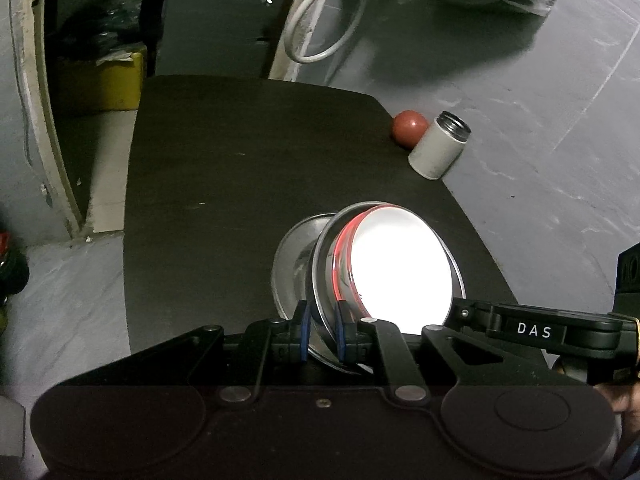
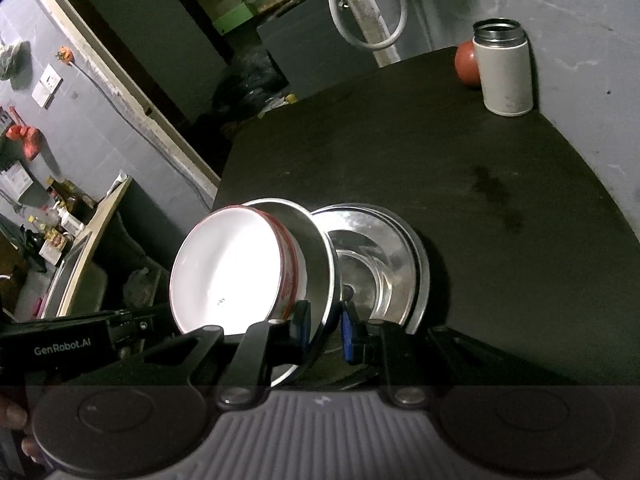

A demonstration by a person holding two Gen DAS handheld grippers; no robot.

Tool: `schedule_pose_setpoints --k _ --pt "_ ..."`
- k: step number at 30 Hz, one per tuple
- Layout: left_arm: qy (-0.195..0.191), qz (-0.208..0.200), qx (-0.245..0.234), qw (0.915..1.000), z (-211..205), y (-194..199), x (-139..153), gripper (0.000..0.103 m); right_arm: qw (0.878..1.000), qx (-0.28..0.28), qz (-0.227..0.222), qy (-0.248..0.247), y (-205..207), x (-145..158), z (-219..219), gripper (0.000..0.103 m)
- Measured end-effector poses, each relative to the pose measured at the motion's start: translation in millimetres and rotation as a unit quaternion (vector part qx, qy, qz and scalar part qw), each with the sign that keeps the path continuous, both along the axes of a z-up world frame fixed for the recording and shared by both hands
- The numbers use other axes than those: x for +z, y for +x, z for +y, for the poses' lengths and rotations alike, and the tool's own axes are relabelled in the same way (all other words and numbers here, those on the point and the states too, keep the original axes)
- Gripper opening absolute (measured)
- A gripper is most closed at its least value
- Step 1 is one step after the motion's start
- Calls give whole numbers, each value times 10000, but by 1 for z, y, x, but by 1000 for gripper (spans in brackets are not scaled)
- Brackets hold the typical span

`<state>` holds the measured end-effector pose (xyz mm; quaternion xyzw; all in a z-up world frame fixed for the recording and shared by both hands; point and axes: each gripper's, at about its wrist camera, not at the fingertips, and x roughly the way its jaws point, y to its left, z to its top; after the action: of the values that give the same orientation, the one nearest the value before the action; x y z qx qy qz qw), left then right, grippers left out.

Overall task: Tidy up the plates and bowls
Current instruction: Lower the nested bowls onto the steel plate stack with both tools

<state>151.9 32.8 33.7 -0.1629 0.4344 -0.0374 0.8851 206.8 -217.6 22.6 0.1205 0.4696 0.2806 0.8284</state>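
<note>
A white bowl with a red band (image 1: 400, 272) (image 2: 232, 268) sits nested in a tilted steel bowl (image 1: 326, 264) (image 2: 316, 248). My left gripper (image 1: 322, 332) is shut on that steel bowl's near rim, blue pads on either side. The right gripper (image 2: 325, 330) is shut on the same bowl's rim from the other side; its body (image 1: 536, 330) shows at the right of the left wrist view. The left gripper's body (image 2: 60, 344) shows in the right wrist view. A second steel bowl (image 1: 292, 264) (image 2: 376, 272) rests on the black table (image 1: 224, 168) (image 2: 480, 168) beside the tilted one.
A red ball (image 1: 409, 128) (image 2: 466, 64) and an open white canister (image 1: 438, 146) (image 2: 505, 72) stand at the table's far right corner by the grey wall. A white hose (image 1: 320, 20) hangs behind. A yellow box (image 1: 104, 80) sits on the floor at the left.
</note>
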Motion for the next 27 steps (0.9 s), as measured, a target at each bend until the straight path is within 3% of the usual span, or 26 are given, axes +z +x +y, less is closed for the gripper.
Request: schedule_pose_setpoints --k 13,27 --pt "-156 277 78 9995 4 15 -19 13 9999 -35 80 -136 11 -5 4 18" --pt "-58 354 92 9993 -2 27 -26 13 9997 -140 135 -138 20 -11 3 18"
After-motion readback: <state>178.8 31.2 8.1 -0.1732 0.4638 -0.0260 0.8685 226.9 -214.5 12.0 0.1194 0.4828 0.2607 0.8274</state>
